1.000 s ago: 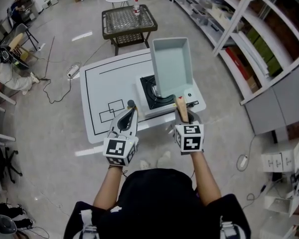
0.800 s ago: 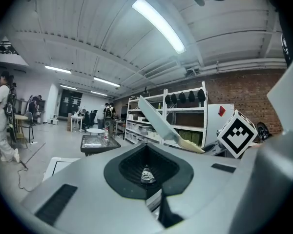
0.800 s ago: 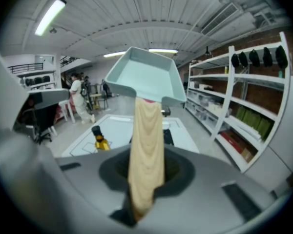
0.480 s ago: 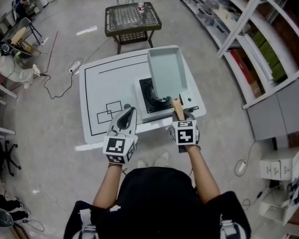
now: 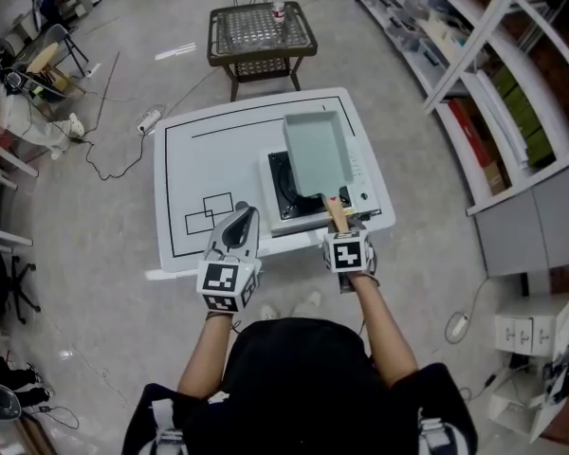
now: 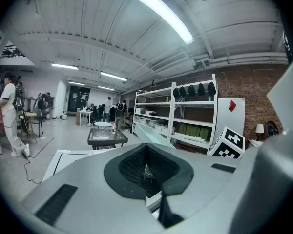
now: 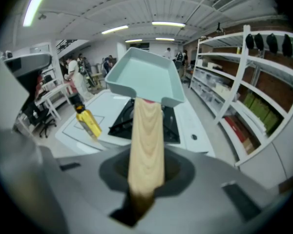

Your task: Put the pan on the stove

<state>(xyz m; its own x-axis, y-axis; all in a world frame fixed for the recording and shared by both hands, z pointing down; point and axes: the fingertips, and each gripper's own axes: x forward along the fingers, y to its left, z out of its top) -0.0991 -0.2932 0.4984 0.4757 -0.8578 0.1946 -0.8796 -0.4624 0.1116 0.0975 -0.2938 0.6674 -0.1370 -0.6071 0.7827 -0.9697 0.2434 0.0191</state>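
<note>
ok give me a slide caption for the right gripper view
Right gripper holds a pale green rectangular pan by its wooden handle over the black stove on a white table.

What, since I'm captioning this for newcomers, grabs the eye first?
A pale teal pan, held by its wooden handle in the right gripper, hangs over the black stove on the white table. The left gripper hovers empty at the table's near edge.

Left gripper (image 5: 243,212), right gripper (image 5: 341,226), both closed
</note>
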